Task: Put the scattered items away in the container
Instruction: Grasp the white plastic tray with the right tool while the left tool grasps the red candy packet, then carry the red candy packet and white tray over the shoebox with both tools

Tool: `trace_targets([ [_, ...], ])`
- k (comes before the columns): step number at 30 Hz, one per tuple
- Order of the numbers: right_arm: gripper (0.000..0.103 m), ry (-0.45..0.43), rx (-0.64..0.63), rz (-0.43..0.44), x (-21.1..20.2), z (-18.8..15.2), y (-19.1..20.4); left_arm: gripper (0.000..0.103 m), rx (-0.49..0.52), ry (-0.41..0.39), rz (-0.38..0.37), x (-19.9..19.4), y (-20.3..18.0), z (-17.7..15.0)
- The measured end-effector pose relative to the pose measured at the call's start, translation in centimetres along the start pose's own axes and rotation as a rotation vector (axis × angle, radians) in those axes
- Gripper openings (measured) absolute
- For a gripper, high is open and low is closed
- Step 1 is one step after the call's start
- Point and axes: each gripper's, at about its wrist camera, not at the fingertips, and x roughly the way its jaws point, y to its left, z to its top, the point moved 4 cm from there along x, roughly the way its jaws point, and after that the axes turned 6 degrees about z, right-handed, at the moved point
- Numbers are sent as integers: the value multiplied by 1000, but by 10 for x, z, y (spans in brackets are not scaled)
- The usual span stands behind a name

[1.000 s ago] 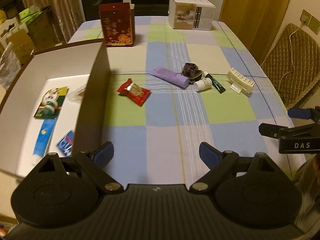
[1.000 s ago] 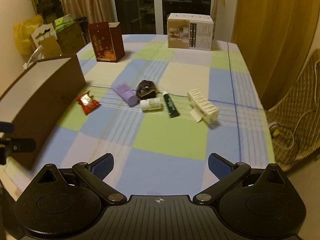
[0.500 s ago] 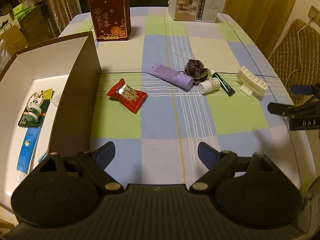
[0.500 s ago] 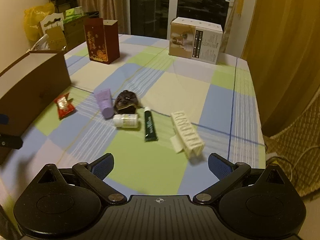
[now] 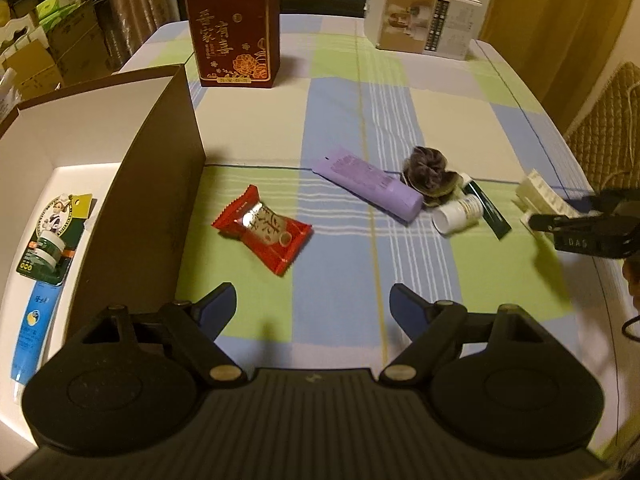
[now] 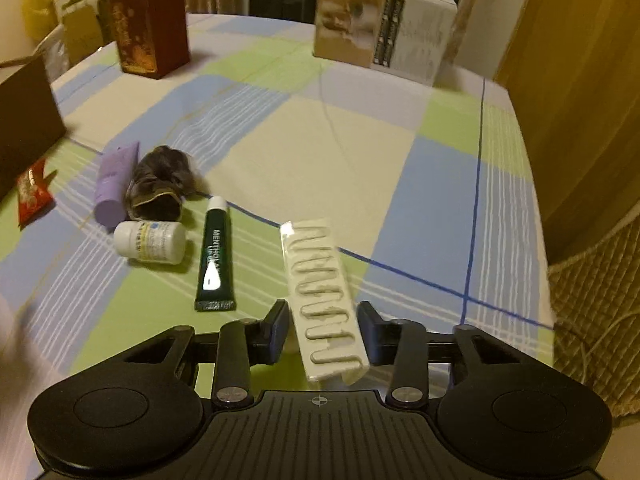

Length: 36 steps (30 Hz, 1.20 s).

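The open box [image 5: 132, 184] sits at the desk's left edge. The left tool [image 5: 312, 308] hangs wide open, empty, over the red packet [image 5: 262, 234]. Rightward, the right tool [image 6: 323, 330] brackets the cream hair clip [image 6: 322, 292], narrowed around it.

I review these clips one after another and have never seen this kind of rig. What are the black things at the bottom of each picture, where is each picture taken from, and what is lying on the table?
No robot here: a person holds a two-finger gripper in each hand, and each gripper carries a camera looking forward along its fingers. The black shapes are the grippers themselves.

Left view: the left gripper is open above the checked tablecloth, near a red snack packet. Beside it is the brown container, with items already inside.

Right view: the right gripper has its fingers on either side of a cream hair clip; I cannot tell whether they grip it. Nearby lie a green tube, white bottle, purple tube and dark scrunchie.
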Motion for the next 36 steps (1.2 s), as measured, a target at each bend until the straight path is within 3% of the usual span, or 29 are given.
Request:
trace_targets([
  [1,31,-8,13,2,0,0,-2,81,-9,3,5,3,0,1],
  [5,31,-30,56,1,-4,-5,-3,81,-58,17,29,22,2,10],
  [13,31,-61,103,7,-12,-15,3,81,-151,19,168,60,15,40],
  [16,31,-68,118,11,-12,-16,2,78,-155,39,199,77,15,48],
  [19,31,-68,120,10,-13,-17,2,63,-150,64,212,91,14,47],
  [21,31,-64,122,10,-13,-18,3,40,-162,64,173,94,15,44],
  [26,31,-34,122,9,-20,-25,12,21,-100,54,102,81,6,29],
  [33,31,-26,174,50,-45,-36,33,21,-55,87,-24,46,-4,-13],
  [36,31,-41,193,71,-61,-40,46,21,-41,79,-43,26,-3,-24],
])
